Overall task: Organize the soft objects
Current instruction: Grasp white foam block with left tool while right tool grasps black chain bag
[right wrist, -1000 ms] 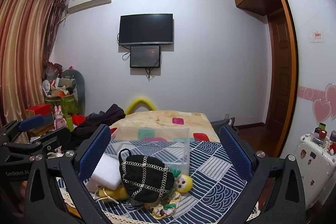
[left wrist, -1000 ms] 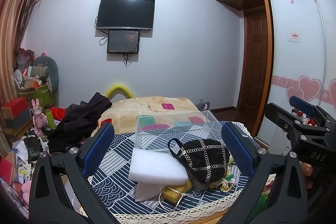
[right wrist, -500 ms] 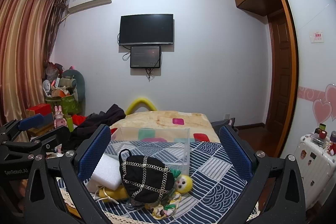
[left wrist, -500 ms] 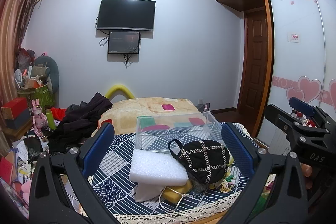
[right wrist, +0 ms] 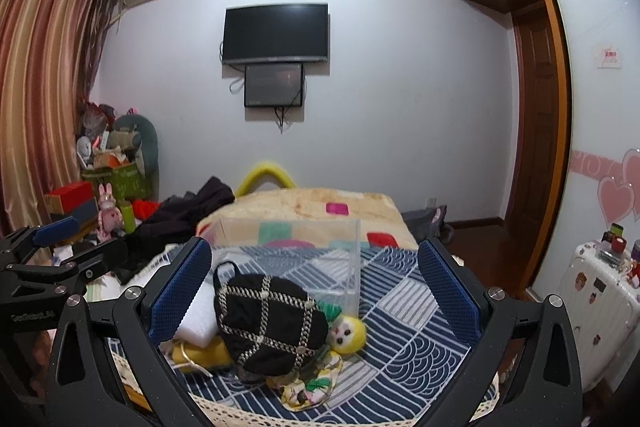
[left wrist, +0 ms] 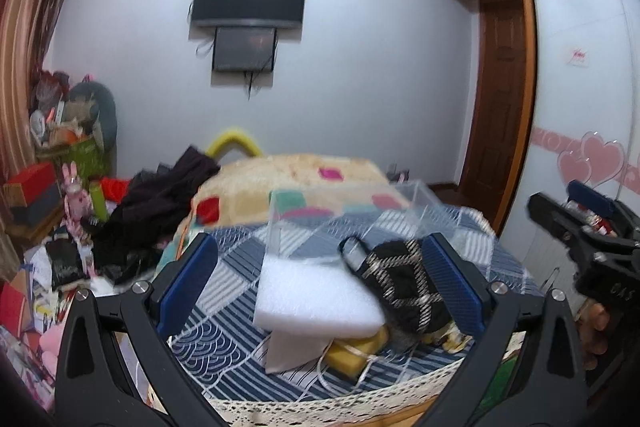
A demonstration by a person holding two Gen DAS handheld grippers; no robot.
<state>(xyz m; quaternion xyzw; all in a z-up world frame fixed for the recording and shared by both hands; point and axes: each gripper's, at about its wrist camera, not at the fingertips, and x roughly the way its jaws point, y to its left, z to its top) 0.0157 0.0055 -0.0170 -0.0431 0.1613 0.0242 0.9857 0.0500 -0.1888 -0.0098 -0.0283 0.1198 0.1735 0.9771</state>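
Observation:
A pile of soft things lies on the blue patterned tablecloth (right wrist: 404, 311): a black bag with a chain lattice (right wrist: 272, 319) (left wrist: 404, 283), a white foam block (left wrist: 316, 295) (right wrist: 198, 321), a yellow doll (right wrist: 346, 331) and a yellow item (left wrist: 356, 351) under the foam. A clear plastic box (left wrist: 344, 223) (right wrist: 304, 251) stands just behind them. My left gripper (left wrist: 320, 287) is open and empty in front of the foam. My right gripper (right wrist: 314, 291) is open and empty in front of the bag. Each gripper shows at the edge of the other's view.
A bed with a beige blanket (right wrist: 308, 211) lies behind the table, with dark clothes (left wrist: 160, 203) heaped on its left. Clutter and boxes (left wrist: 36, 195) fill the floor at the left. A white suitcase (right wrist: 596, 299) stands at the right by the wardrobe.
Both grippers have moved forward and tilted down a little toward the pile, which now looks nearer. The left view is blurred by motion. Both stay open.

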